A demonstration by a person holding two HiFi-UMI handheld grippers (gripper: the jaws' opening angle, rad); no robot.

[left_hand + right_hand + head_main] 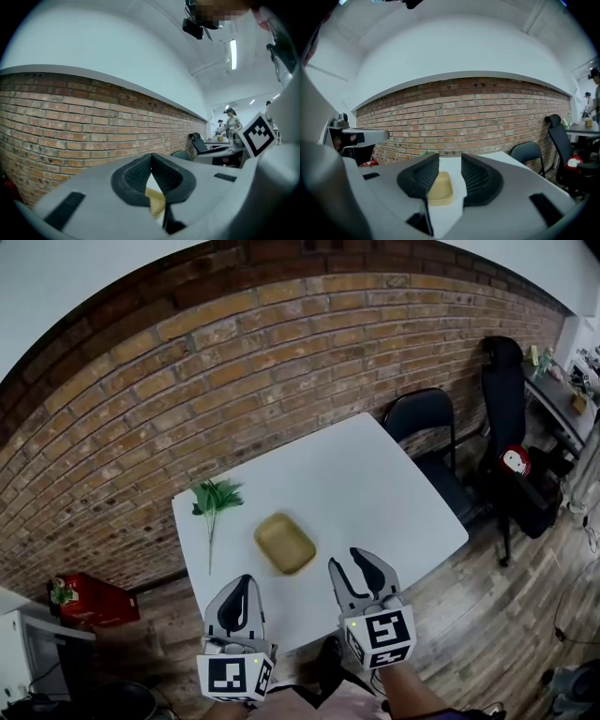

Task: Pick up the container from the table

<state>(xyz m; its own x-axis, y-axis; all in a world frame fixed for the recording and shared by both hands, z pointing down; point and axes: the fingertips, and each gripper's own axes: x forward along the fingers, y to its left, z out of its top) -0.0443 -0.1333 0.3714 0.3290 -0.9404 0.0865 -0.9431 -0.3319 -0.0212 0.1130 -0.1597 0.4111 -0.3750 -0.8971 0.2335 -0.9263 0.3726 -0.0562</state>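
The tan container (pixel 284 543) sits untouched on the white desk (pixel 375 484), mid-frame in the head view. The right tongs (pixel 349 563), lower right, gape open and frame it, likely lining up a grab; the left tongs (pixel 241 582), lower left, are closed and empty

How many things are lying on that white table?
2. A tan container lies toward the near edge of the table, and a green leafy sprig lies to its left, by the corner nearer the brick wall. Part of the near edge is hidden.
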